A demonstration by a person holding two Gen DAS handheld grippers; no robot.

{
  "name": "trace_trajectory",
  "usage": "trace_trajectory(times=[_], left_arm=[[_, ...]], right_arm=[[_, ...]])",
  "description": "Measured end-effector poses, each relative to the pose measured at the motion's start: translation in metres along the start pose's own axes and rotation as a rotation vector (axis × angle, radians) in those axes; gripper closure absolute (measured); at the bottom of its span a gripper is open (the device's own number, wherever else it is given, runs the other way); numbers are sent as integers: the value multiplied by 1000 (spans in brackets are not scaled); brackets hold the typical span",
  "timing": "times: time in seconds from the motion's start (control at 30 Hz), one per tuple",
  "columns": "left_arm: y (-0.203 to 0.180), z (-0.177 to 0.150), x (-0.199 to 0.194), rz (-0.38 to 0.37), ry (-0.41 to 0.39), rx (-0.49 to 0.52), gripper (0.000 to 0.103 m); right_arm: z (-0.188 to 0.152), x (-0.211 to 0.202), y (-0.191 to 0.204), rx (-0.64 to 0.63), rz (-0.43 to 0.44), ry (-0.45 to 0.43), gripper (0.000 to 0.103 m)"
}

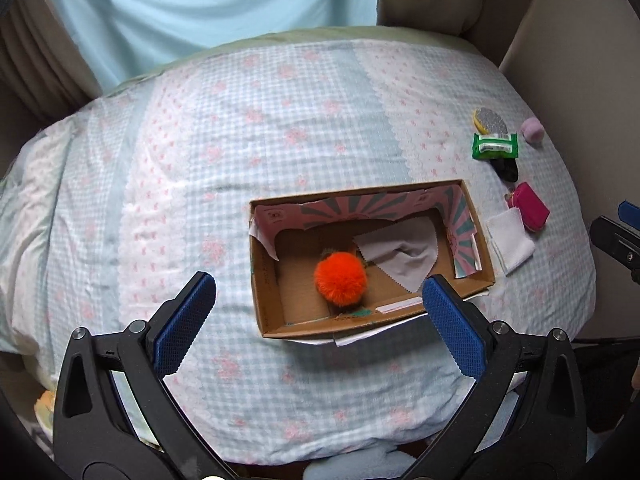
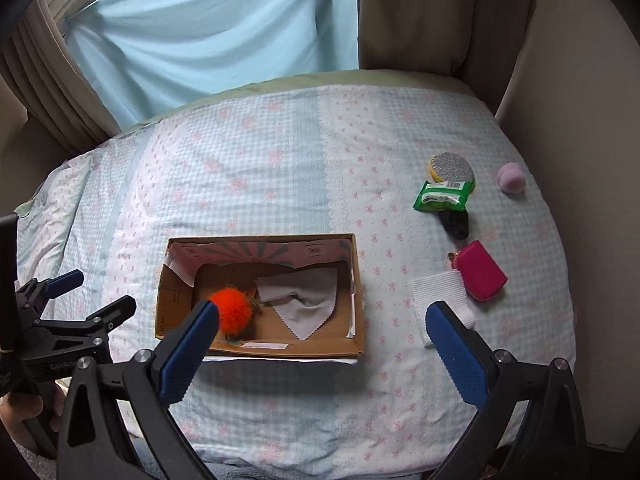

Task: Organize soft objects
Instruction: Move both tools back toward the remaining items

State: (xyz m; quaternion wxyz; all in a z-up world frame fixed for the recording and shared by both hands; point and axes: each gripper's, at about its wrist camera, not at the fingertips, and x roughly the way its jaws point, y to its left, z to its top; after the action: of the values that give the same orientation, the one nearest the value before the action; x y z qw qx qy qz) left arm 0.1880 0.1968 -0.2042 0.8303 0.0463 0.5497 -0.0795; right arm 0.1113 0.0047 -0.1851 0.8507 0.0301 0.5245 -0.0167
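An open cardboard box [image 1: 482,248] [image 2: 360,304] lies on the quilted bed. Inside it are an orange pompom [image 1: 340,278] [image 2: 234,310] and a grey cloth [image 1: 394,254] [image 2: 306,300]. Right of the box lie a white cloth [image 1: 510,240] [image 2: 438,296], a pink pouch [image 1: 530,206] [image 2: 480,270], a black soft item [image 1: 506,170] [image 2: 456,222], a green packet [image 1: 494,146] [image 2: 442,196], a round sponge [image 1: 488,120] [image 2: 452,166] and a lilac puff [image 1: 532,130] [image 2: 512,178]. My left gripper [image 1: 320,300] [image 2: 90,290] hangs open above the box's near edge. My right gripper [image 2: 324,326] is open and empty, near the box's front right.
The bed [image 2: 280,168] fills the middle, with a pale blue curtain [image 2: 208,32] and beige drapes behind it and a beige wall on the right. A hand [image 2: 24,412] holds the left gripper's handle at the lower left.
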Motion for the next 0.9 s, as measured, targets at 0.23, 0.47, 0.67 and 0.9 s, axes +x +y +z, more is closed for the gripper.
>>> trace_trajectory(times=[0.23, 0.47, 0.67, 0.9], left_arm=[[-59, 8, -31, -47, -53, -15, 0], [-135, 25, -31, -86, -60, -27, 0], [-197, 48, -17, -92, -49, -26, 0], [-246, 77, 12, -92, -16, -26, 0]], right_arm=[[-5, -44, -57, -15, -76, -83, 0], [-11, -65, -125, -22, -100, -123, 0], [0, -65, -188, -11, -92, -125, 0], [23, -49, -245, -36, -81, -125, 0]])
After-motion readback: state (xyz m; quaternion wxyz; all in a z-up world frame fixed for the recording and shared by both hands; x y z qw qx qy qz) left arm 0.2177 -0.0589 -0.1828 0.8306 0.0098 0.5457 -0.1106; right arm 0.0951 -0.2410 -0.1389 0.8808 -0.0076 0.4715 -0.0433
